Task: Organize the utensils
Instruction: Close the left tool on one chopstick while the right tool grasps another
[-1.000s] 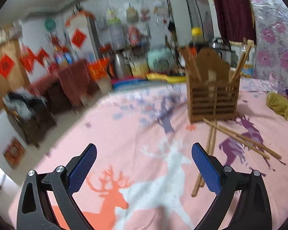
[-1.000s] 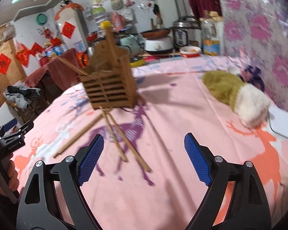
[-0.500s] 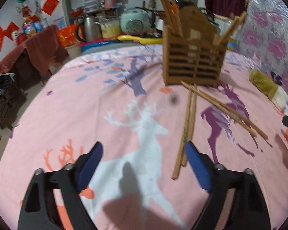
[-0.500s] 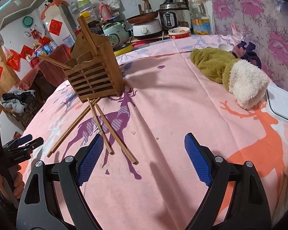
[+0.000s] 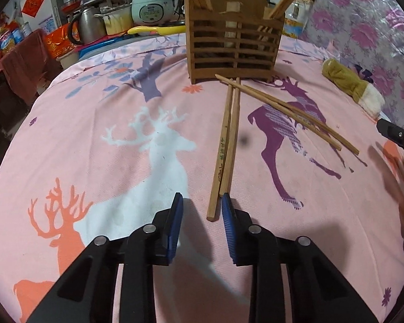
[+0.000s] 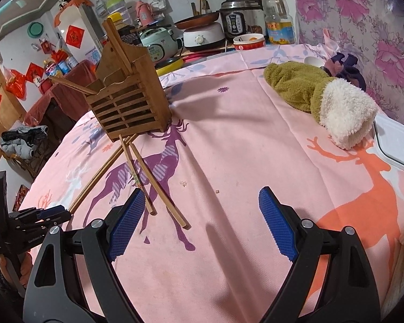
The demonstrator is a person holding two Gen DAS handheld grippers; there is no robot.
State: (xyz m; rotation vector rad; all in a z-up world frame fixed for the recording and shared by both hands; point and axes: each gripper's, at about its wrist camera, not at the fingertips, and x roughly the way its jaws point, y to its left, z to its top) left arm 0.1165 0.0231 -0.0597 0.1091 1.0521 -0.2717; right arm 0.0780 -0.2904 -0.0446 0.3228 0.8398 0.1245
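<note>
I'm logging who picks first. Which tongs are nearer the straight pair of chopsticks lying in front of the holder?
Left. The left tongs straddle the near ends of the straight chopstick pair, narrowed but not clamped. The right tongs sit wide open beside the crossed pair.

Pink deer tablecloth (image 5: 121,161): chopsticks (image 5: 226,145), wooden holder (image 5: 233,44), plush (image 6: 320,99).

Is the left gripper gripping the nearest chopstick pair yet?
Cannot tell. In the left wrist view the left gripper straddles the near ends of the chopstick pair, its right pad seemingly meeting one; neither view shows contact plainly.
</note>
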